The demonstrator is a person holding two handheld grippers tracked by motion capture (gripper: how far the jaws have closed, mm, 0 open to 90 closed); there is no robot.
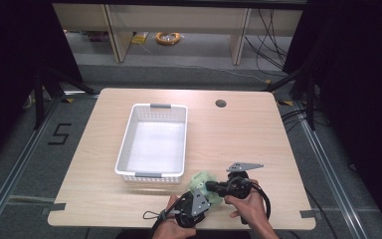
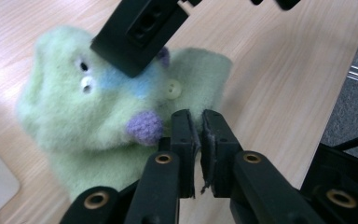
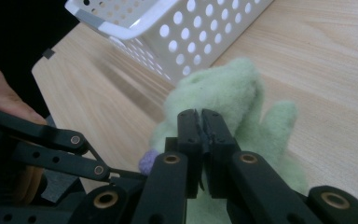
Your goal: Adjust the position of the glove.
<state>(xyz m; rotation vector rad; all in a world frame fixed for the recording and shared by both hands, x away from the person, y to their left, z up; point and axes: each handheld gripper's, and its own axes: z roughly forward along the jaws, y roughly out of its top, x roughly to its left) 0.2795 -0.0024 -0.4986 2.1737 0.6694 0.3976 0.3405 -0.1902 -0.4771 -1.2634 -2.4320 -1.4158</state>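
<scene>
A pale green felt toy [image 1: 202,180] with a purple nose, a blue patch and white buttons lies on the wooden table [image 1: 238,139] near the front edge. In the left gripper view my left gripper [image 2: 198,116] is shut on the toy [image 2: 88,121], pinching its edge just below a white button. A black finger [image 2: 135,32] of the other gripper presses on its top. In the right gripper view my right gripper [image 3: 199,114] is shut on the fuzzy green fabric [image 3: 228,88]. In the high view the left gripper [image 1: 205,197] comes from the near side and the right gripper [image 1: 210,186] from the right.
A white perforated basket [image 1: 124,144] stands just left of and behind the toy, its near corner [image 3: 135,32] close to the right gripper. A round cable hole [image 1: 221,103] sits at the table's far right. Dark curtains flank the table, with shelving beyond it.
</scene>
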